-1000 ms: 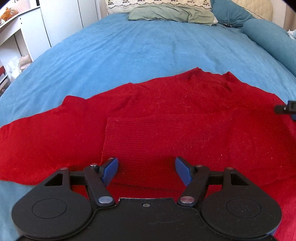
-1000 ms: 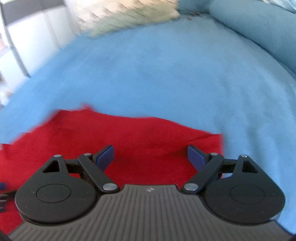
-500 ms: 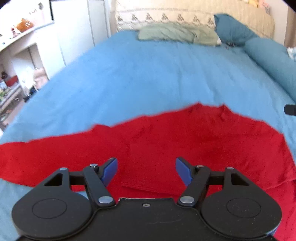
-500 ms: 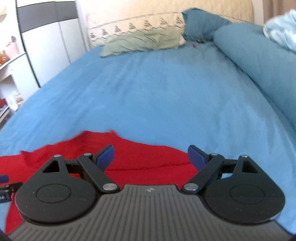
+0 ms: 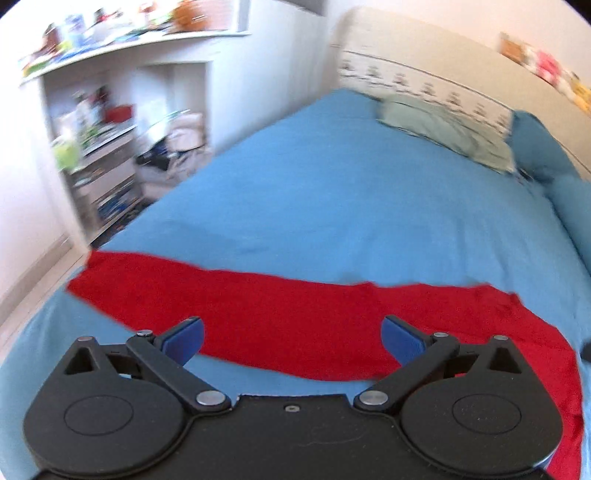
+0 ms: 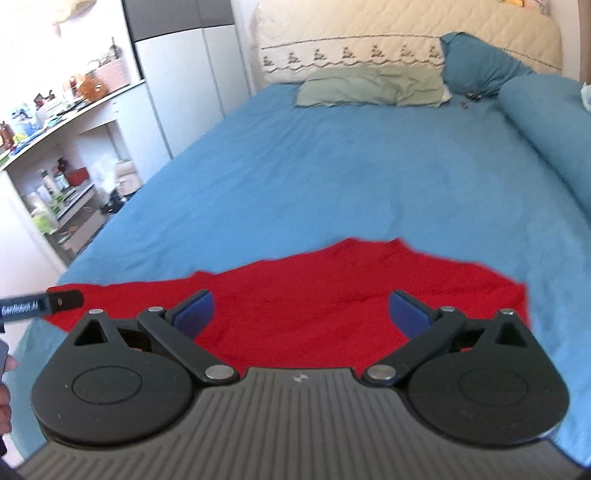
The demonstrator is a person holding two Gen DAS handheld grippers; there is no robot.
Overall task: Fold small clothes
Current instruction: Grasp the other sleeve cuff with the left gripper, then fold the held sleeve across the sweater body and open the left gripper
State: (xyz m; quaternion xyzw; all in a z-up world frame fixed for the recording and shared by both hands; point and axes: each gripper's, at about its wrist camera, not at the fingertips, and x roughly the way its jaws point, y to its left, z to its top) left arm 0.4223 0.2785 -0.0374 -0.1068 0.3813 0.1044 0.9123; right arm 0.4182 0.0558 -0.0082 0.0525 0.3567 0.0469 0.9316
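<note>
A red knit sweater (image 5: 295, 317) lies spread flat on the blue bedsheet (image 5: 351, 206), one sleeve stretching toward the left edge of the bed. It also shows in the right wrist view (image 6: 314, 295). My left gripper (image 5: 291, 338) is open and empty above the sleeve and the sweater's near edge. My right gripper (image 6: 301, 312) is open and empty above the sweater's body. A tip of the left gripper shows at the left edge of the right wrist view (image 6: 55, 301).
A green pillow (image 6: 373, 86) and blue pillows (image 6: 480, 66) lie at the cream headboard (image 6: 406, 33). A long blue bolster (image 6: 550, 122) runs along the right side. White shelves with clutter (image 5: 110, 155) stand left of the bed.
Both grippers have pulled back and tilted up, so less of the sweater shows. The left view has swung left toward the sleeve and shelves. Both jaws stay open.
</note>
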